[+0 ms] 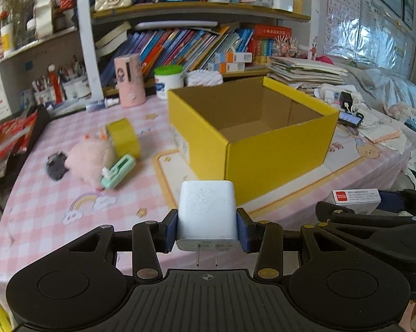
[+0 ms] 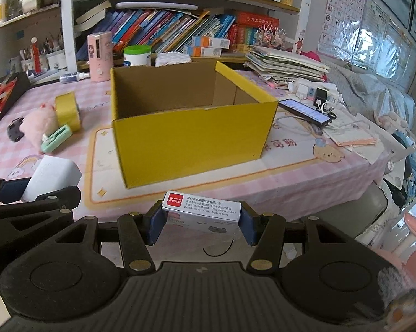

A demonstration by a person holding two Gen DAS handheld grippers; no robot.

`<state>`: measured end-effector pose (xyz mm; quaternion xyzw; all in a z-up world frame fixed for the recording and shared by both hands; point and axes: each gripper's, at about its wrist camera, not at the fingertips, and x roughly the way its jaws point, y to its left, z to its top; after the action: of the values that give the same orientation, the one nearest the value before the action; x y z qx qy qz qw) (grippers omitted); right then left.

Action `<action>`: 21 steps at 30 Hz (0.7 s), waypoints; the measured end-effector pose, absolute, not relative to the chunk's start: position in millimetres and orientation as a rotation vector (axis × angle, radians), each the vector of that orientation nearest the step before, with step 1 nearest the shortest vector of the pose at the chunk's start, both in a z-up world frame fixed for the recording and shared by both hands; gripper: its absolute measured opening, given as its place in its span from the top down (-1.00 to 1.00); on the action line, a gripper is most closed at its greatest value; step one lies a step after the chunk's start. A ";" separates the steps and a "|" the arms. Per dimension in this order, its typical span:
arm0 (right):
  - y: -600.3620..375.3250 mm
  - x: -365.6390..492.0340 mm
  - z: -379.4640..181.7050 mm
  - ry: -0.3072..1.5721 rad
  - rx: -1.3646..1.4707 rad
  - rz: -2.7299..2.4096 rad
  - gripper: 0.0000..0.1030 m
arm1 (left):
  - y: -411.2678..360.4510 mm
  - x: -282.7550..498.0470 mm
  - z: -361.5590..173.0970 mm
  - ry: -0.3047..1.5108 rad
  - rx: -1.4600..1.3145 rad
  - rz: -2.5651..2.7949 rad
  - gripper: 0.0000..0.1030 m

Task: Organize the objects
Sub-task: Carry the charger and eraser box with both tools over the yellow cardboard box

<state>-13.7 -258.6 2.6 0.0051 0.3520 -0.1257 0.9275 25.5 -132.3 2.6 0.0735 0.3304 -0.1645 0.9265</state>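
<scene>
Pink checked tablecloth (image 1: 42, 210), bookshelves behind. Left gripper (image 1: 207, 229): clamped on white charger (image 1: 206, 213), prongs toward camera; pink plush (image 1: 90, 160), yellow tape roll (image 1: 123, 137) ahead-left. Yellow box (image 2: 191, 135), open, ahead of both. Right gripper (image 2: 202, 221): clamped on small white carton (image 2: 202, 209).

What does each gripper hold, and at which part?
Left gripper holds the white charger by its two sides; right gripper holds the small box by its ends.

Yellow box (image 2: 191, 135), white charger (image 1: 206, 213), pink-checked cloth (image 1: 42, 193)
</scene>
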 end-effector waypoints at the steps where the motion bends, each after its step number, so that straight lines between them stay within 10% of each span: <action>1: -263.9 -10.0 3.8 0.717 0.011 -0.253 -0.03 | -137.7 27.6 4.3 0.667 0.152 -0.337 0.19; 21: -352.6 105.1 43.4 0.548 -0.064 -0.066 -0.03 | -210.4 124.9 48.3 0.580 0.057 -0.291 0.19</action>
<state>105.1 -352.6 43.4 -0.0315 0.2703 -0.0327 0.9617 124.9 -210.4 48.3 0.0281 0.2847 -0.1428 0.9475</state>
